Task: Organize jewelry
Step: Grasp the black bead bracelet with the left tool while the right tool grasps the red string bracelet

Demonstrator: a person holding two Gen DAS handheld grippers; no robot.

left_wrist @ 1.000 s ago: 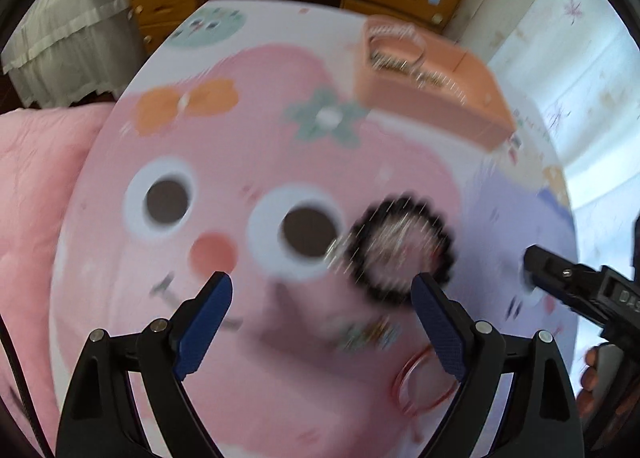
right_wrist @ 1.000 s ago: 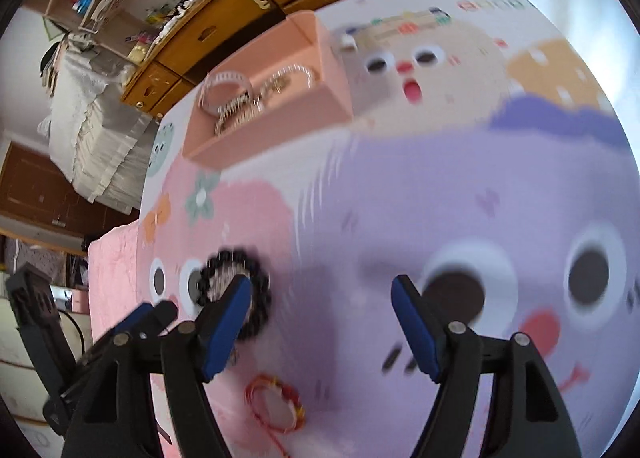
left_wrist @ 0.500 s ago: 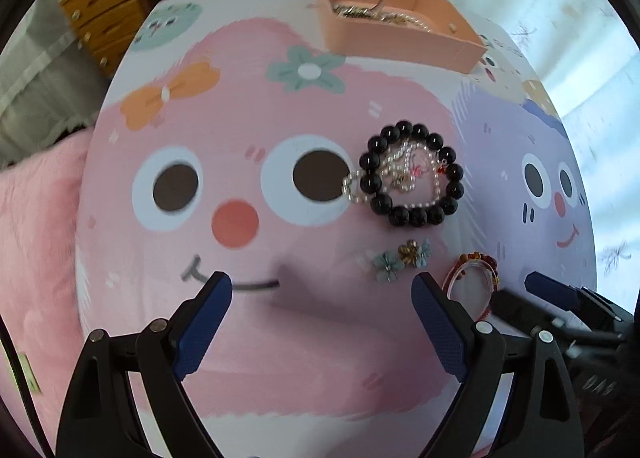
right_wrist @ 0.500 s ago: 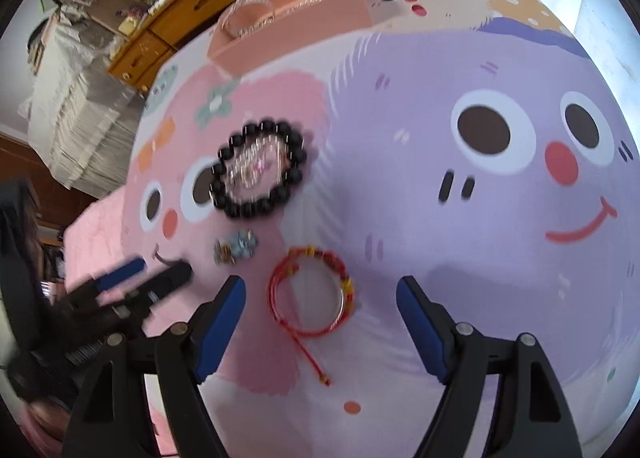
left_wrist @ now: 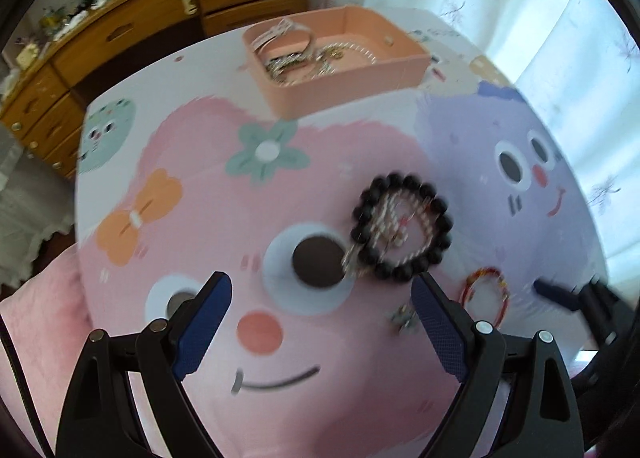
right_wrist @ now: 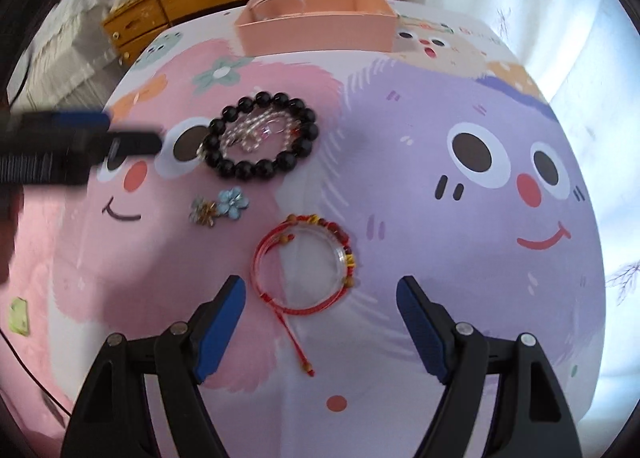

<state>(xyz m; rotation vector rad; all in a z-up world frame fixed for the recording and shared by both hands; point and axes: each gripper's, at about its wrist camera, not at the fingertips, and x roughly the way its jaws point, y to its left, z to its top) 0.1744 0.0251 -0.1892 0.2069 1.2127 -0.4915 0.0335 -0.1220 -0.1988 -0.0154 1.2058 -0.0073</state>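
A black bead bracelet lies on the cartoon mat with a pearl chain inside it; it also shows in the left wrist view. A pair of small flower pieces and a red cord bracelet lie nearer. A pink tray at the far side holds several silver pieces. My right gripper is open and empty, just short of the red bracelet. My left gripper is open and empty, short of the black bracelet.
The round table is covered by a pink and purple cartoon mat. A wooden dresser stands behind it. A pink quilt lies to the left, white curtains to the right.
Both grippers have shifted view and stayed open. The right one now faces the red bracelet squarely. The left one has swung toward the black bracelet and tray.
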